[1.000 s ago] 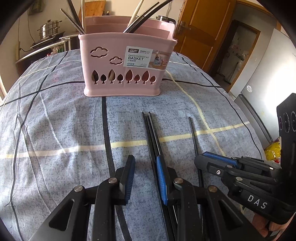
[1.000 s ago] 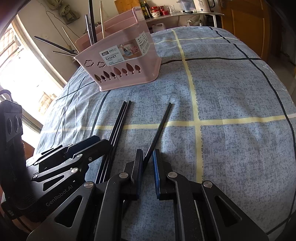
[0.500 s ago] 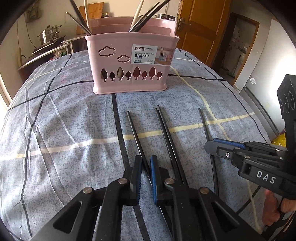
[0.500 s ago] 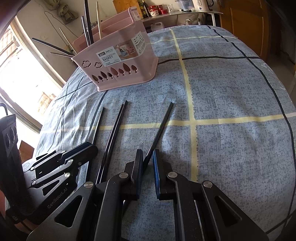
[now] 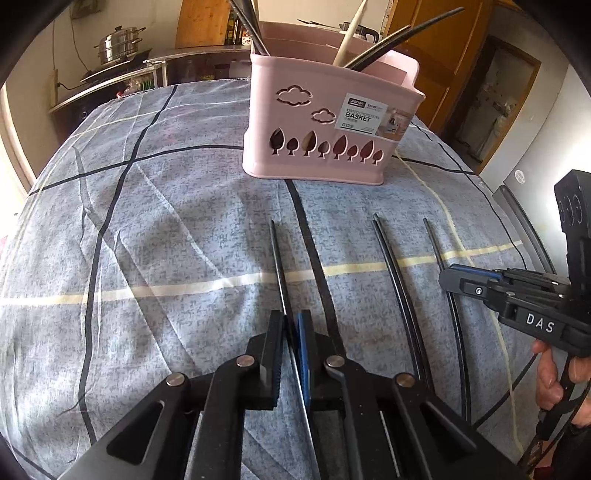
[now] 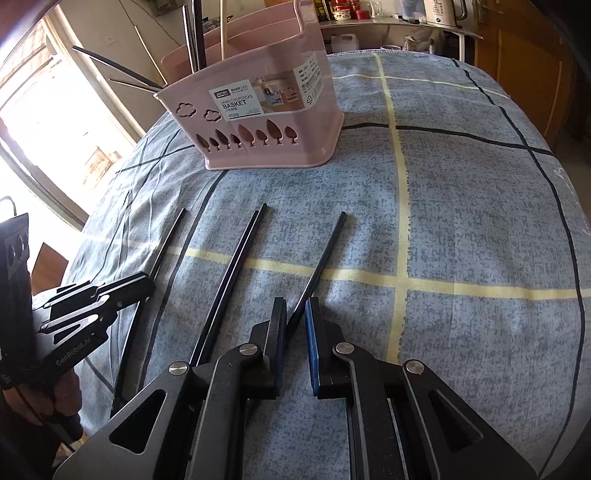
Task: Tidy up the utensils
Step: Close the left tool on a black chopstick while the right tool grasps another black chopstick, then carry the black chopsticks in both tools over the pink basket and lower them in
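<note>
We have a table covered in a blue-grey checked cloth (image 5: pixel 147 229), and the pink utensil basket (image 5: pixel 325 144) stands on it toward the far edge, its tree and cloud cut-outs facing us. Several dark utensils (image 5: pixel 388 40) and 1 pale handle (image 5: pixel 349 35) lean upright out of its compartments — which compartment each sits in we cannot tell.

Nearer our edge, black chopsticks lie on the cloth, all pointing roughly toward the basket.

Left gripper (image 5: pixel 291 325): jaws drawn in tight on 1 black chopstick (image 5: pixel 279 266), the leftmost one, which runs out ahead between the pads. Whether its far tip touches the cloth we cannot tell.

Right gripper (image 6: pixel 295 310): jaws nearly together around the rightmost black chopstick (image 6: pixel 321 254), which passes between the pads and lies across the yellow stripe. A sliver of gap shows beside the stick, so how firmly it is pinched we cannot say.

Between the 2 held sticks a pair of chopsticks (image 6: pixel 236 266) lies side by side, touching along their length — untouched by either gripper.

In the left wrist view the right gripper (image 5: pixel 448 278) comes in from the right edge, a hand (image 5: pixel 550 373) on its handle. In the right wrist view the left gripper (image 6: pixel 146 282) sits at the left edge.
</note>
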Demonstrator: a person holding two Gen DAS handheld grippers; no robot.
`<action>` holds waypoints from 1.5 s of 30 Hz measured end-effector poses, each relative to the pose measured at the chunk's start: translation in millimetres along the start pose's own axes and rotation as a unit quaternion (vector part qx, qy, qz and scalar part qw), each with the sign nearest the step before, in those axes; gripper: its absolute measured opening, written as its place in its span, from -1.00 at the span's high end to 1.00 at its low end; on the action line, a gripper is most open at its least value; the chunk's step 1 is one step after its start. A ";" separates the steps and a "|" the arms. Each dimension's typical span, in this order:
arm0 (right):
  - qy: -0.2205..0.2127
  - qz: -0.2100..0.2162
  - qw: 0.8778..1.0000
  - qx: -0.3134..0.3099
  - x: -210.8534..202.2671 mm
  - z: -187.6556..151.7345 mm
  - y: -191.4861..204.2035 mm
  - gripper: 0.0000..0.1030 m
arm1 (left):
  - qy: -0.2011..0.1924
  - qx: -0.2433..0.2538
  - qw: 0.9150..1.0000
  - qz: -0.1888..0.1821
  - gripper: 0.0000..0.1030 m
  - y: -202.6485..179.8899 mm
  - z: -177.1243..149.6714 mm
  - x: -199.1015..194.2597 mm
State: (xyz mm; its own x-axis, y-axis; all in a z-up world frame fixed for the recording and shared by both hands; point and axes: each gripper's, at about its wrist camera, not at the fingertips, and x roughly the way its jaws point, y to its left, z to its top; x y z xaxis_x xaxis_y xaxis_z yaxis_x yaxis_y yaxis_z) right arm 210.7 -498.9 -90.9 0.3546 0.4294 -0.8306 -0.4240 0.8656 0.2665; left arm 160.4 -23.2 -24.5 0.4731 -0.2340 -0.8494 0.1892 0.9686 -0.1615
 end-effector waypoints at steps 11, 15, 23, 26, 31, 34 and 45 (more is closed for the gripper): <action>0.003 -0.040 0.999 0.026 12.5 18.9 7.1 0.78 | 0.028 0.022 0.999 0.027 0.85 -9.6 26.7 18.3; 0.012 -0.038 0.999 0.025 12.8 18.5 8.0 0.84 | 0.042 0.020 0.999 0.023 0.85 -11.6 23.5 15.9; 0.038 -0.047 0.998 0.018 11.8 14.6 13.3 0.84 | 0.058 0.011 0.998 0.024 0.85 -9.7 18.6 11.7; 0.044 -0.043 0.998 0.019 12.1 12.8 14.5 0.84 | 0.060 0.012 0.998 0.026 0.85 -9.9 14.6 9.7; 0.042 -0.036 0.998 0.015 13.0 10.5 15.6 0.86 | 0.057 0.023 0.997 0.039 0.86 -16.1 13.0 10.4; 0.041 -0.030 0.999 0.018 12.8 10.4 13.6 0.89 | 0.059 0.010 0.998 0.023 0.88 -13.8 15.9 10.6; -0.025 -0.009 1.000 0.014 -30.2 27.1 15.7 0.90 | -0.003 0.007 1.000 -0.006 0.91 -9.3 44.9 -38.0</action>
State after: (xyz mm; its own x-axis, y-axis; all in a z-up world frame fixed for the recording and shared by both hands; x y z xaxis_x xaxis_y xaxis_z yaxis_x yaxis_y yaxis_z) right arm 215.9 -491.4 -48.3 0.4033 0.4258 -0.8100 -0.3943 0.8796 0.2660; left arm 179.2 -27.2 31.9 0.4766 -0.2454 -0.8442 0.2065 0.9646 -0.1638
